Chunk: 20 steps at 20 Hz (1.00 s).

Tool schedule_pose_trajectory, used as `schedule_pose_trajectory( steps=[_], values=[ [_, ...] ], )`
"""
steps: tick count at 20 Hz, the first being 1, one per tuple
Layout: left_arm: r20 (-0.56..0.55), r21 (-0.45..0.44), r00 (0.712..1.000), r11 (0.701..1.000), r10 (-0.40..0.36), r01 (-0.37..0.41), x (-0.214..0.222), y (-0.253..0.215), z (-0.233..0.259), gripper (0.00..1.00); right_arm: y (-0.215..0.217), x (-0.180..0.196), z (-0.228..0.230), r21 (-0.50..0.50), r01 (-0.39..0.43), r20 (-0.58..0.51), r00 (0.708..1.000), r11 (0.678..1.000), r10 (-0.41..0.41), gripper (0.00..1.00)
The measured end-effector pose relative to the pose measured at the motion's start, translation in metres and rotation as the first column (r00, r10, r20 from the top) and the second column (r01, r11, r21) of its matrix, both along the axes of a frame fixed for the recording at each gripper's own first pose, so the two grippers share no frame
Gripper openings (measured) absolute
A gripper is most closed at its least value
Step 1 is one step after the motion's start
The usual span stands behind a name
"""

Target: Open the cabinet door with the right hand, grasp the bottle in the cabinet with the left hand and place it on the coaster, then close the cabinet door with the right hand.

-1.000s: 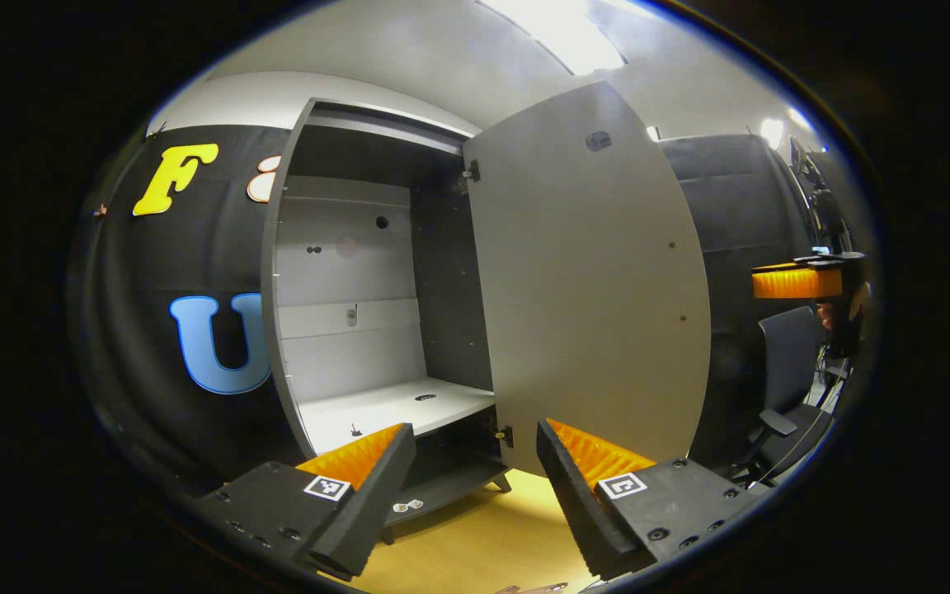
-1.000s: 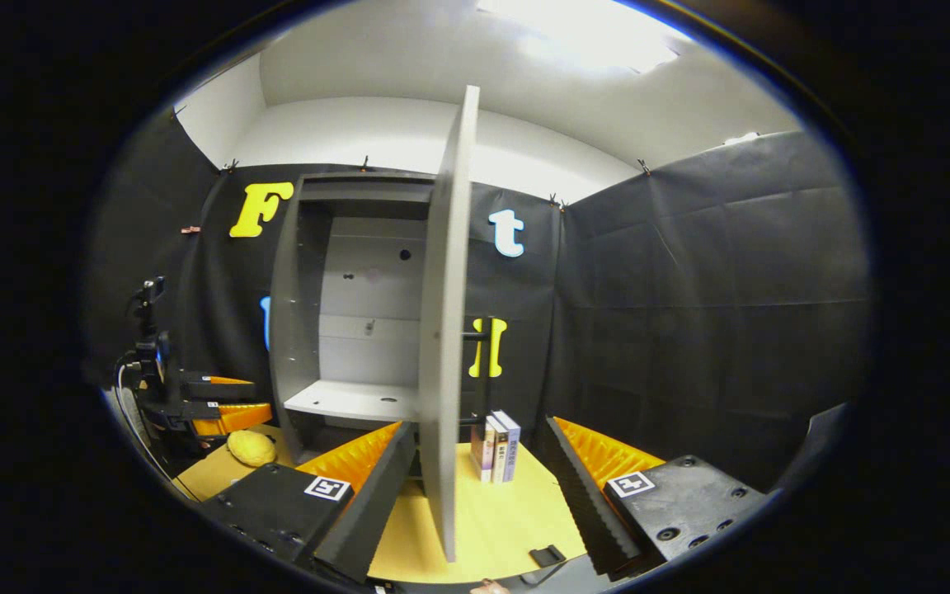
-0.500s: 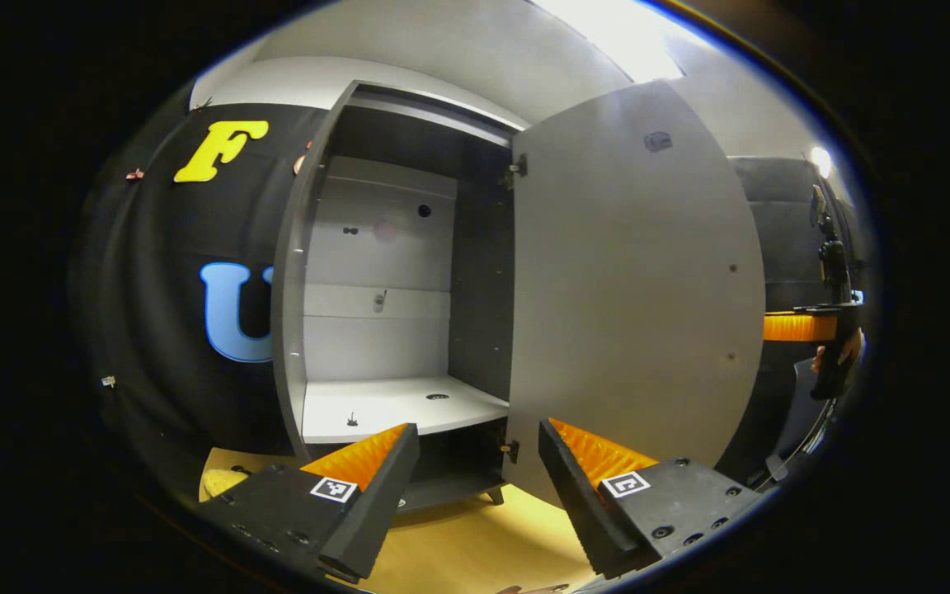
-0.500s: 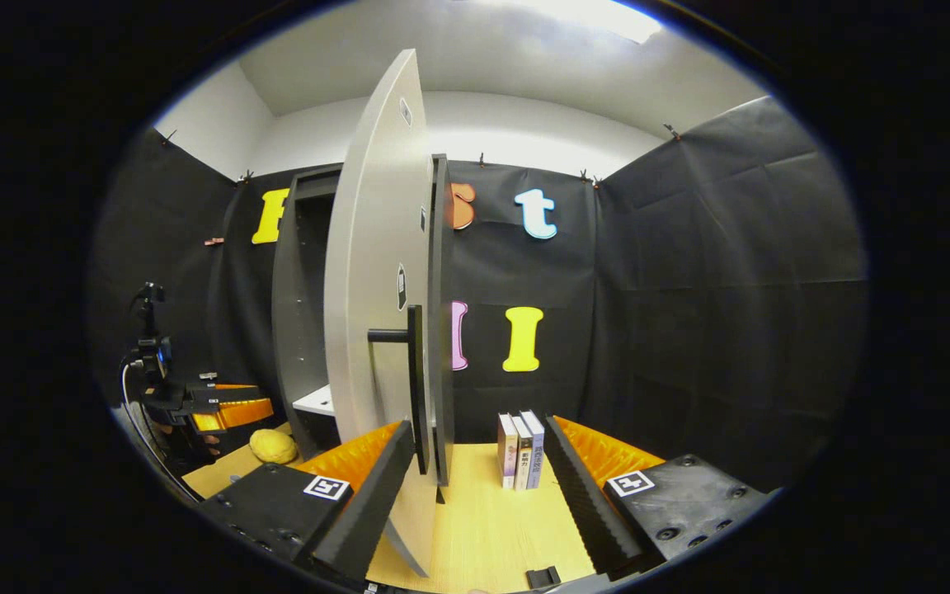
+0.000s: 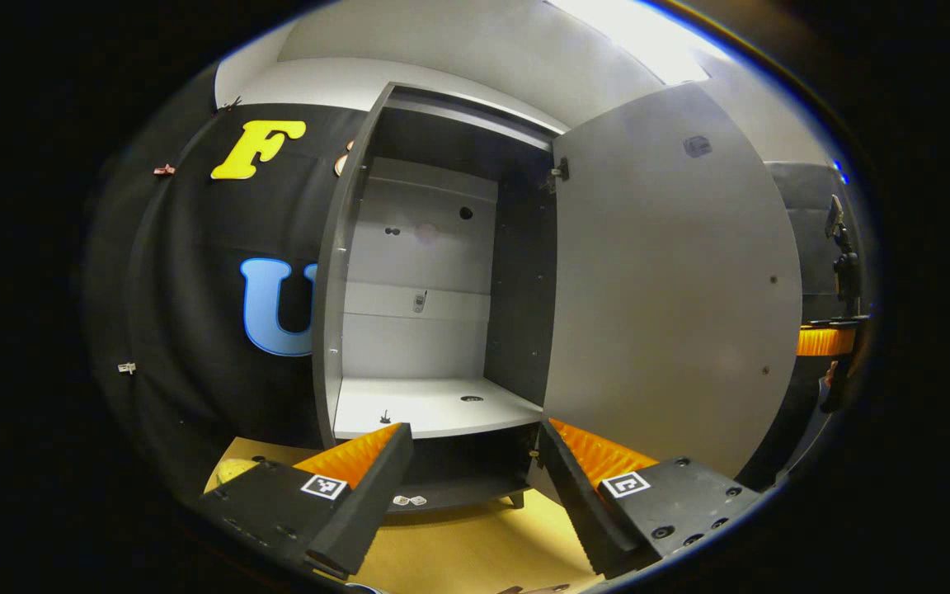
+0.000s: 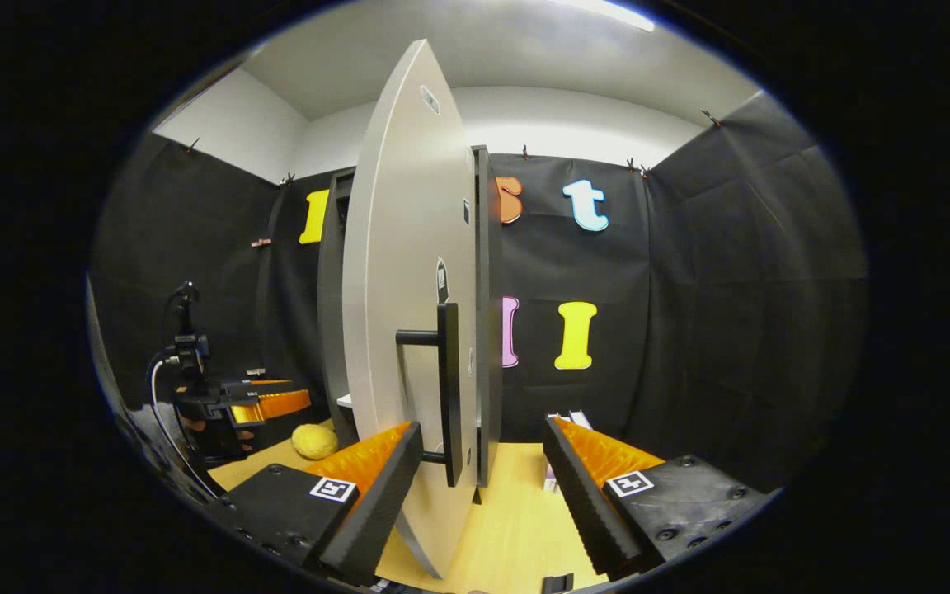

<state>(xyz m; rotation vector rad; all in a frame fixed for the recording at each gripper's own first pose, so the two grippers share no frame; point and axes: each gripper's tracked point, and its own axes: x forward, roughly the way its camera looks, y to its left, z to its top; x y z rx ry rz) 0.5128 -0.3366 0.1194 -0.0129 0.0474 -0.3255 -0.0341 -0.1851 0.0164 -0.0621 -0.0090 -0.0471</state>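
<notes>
Cabinet door in the left gripper view stands swung out to the right, its tall flat inner face toward the camera, long axis upright, hinged along its left edge to the cabinet. The cabinet's opening is wide and unobstructed, with a pale shelf across it and a darker space below. The left tool is spread wide with nothing between its fingers, hanging in front of the shelf's front edge over the yellow table. Far right, past the door's free edge, part of the right tool shows; its spread cannot be told there. I cannot make out the bottle or the coaster in this view.

From the right gripper view the door is seen nearly edge-on, upright, its outer face carrying a vertical bar handle. The right tool is wide open and empty, its fingers straddling the door's lower edge and handle without touching either. Open table lies to the right of the door, with a few books standing near the cloth wall. At left, the left tool hovers in front of the cabinet, near a yellow lump on the table.
</notes>
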Motion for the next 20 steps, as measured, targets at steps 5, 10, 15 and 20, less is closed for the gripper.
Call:
schedule_pose_trajectory(
  steps=[5,10,15,20],
  values=[
    [0.000,0.020,1.000,1.000,-0.014,0.014,0.000,0.008,0.001,0.96,0.026,0.006,-0.006,0.064,-0.037,-0.025,0.999,0.997,0.039,0.94],
    [0.005,0.040,1.000,0.999,-0.024,0.024,-0.002,0.035,0.001,0.96,0.081,0.024,-0.014,0.066,-0.095,-0.049,0.994,0.993,0.098,0.96],
    [-0.006,0.066,1.000,0.998,0.001,-0.001,-0.015,0.084,-0.002,0.96,0.127,0.051,-0.019,0.075,-0.119,-0.058,0.991,0.990,0.124,0.96],
    [0.004,0.079,0.999,0.996,0.038,-0.038,-0.022,0.134,0.004,0.96,0.166,0.081,-0.024,0.098,-0.142,-0.038,0.989,0.985,0.146,0.96]
  ],
)
